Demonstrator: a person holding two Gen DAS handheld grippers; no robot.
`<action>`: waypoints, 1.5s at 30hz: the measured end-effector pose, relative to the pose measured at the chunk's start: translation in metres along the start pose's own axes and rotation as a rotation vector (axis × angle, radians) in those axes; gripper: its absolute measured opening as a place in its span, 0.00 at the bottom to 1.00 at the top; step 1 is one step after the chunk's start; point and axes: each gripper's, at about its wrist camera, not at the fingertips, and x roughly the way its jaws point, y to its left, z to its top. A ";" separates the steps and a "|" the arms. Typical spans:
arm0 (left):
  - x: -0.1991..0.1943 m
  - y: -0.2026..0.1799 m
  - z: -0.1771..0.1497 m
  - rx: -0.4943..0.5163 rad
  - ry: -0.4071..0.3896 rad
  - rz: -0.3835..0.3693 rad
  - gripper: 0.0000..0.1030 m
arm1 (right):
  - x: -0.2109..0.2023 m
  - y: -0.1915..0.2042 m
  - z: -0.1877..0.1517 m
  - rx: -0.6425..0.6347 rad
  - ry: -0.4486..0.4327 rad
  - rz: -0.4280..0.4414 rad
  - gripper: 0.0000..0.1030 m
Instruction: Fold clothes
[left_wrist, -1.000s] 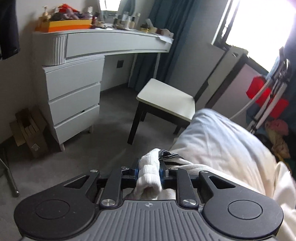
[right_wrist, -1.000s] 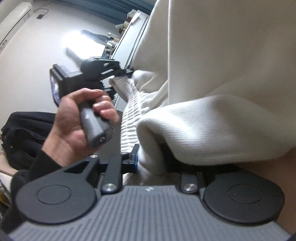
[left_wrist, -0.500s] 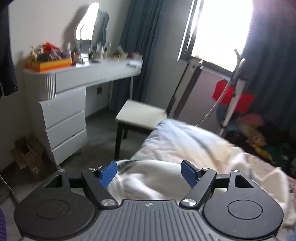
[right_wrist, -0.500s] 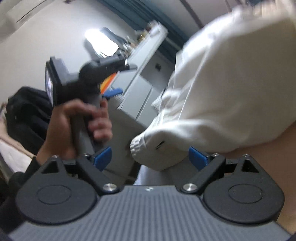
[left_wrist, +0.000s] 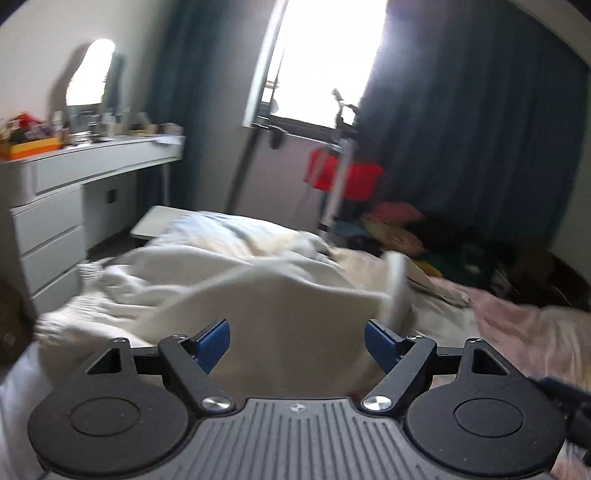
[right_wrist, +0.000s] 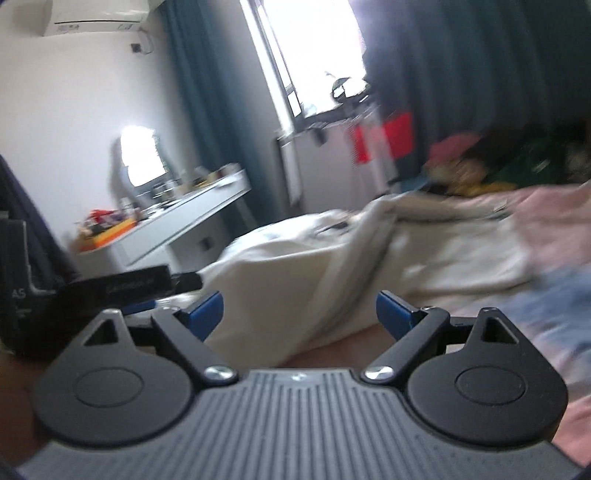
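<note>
Both views look across a bed (left_wrist: 524, 325) in a bedroom, and both are blurred by motion. The left hand-held gripper (left_wrist: 297, 341) has its two blue-tipped fingers (left_wrist: 212, 341) spread wide apart, with nothing between them. The right hand-held gripper (right_wrist: 299, 312) is likewise spread wide and holds nothing.

A cream-white, soft knitted garment (left_wrist: 266, 291) lies loose and rumpled on the bed, directly ahead of both grippers. In the left wrist view its nearest fold fills the gap between the fingers, though whether it touches them cannot be told. A ribbed edge of the garment sits toward the bed's left side. In the right wrist view the same garment (right_wrist: 295, 273) spreads over the bed, with a pale pink bedsheet (right_wrist: 546, 214) to the right of it.

Left of the bed stands a white dressing worktop with drawers (left_wrist: 51, 192), cluttered on top, with an arched mirror (left_wrist: 92, 74) above it. Beyond the bed is a bright window (left_wrist: 325, 62) with dark blue curtains (left_wrist: 472, 129), and a red item (left_wrist: 343, 173) hangs near it
</note>
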 end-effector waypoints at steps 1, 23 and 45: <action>0.003 -0.011 -0.003 0.011 0.008 -0.013 0.79 | -0.007 -0.010 0.000 -0.004 -0.007 -0.019 0.89; 0.253 -0.136 0.023 0.097 0.071 0.024 0.79 | 0.010 -0.167 0.007 0.178 -0.091 -0.144 0.89; 0.170 -0.224 0.043 0.389 0.017 -0.123 0.03 | 0.013 -0.254 -0.021 0.401 -0.116 -0.259 0.89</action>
